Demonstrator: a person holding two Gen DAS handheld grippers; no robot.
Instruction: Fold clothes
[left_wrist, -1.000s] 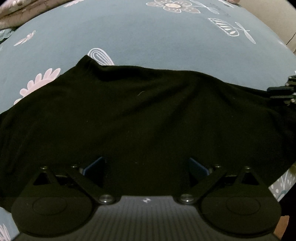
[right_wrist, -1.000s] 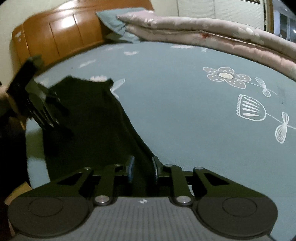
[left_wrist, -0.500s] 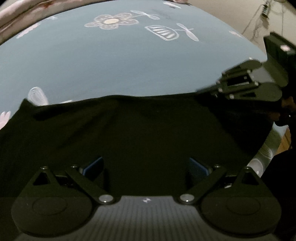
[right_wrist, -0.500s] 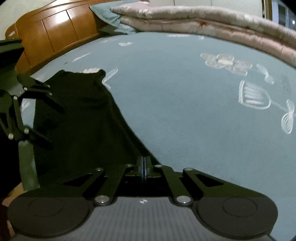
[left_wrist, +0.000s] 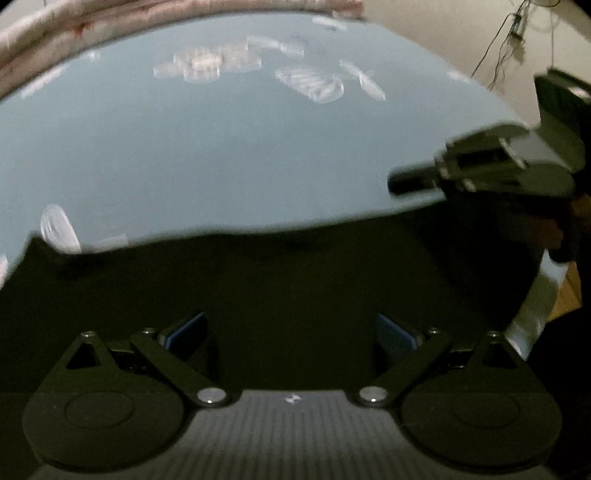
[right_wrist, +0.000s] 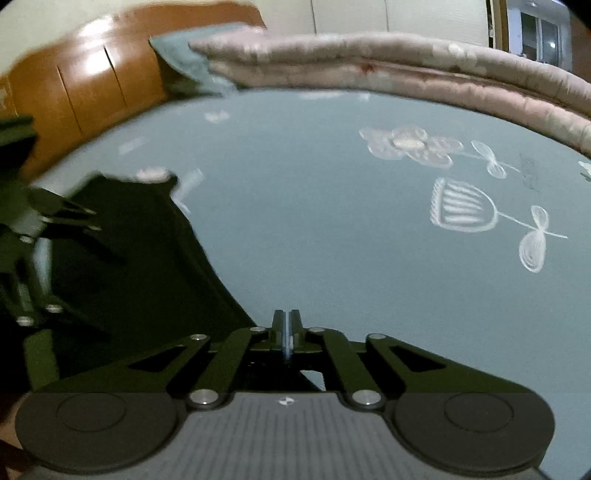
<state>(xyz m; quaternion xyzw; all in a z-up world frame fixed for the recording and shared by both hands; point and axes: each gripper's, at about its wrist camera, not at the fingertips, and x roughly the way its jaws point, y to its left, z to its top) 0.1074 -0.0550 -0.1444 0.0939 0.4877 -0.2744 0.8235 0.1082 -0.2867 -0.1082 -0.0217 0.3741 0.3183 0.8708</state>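
Evidently the black garment (left_wrist: 295, 288) edge is pinched by the closed right gripper (right_wrist: 286, 334) for folding, while the left gripper (left_wrist: 291, 332) is held wide open above it

Quick count from where I'm standing: one black garment (left_wrist: 280, 295) spread on one bed (right_wrist: 332, 229), two tools, the left (left_wrist: 291, 332) and the right (right_wrist: 286, 325). One folded pink quilt (right_wrist: 406, 70) along the far edge, one teal pillow (right_wrist: 184, 62), one wooden headboard (right_wrist: 92, 85). That's everything countable.
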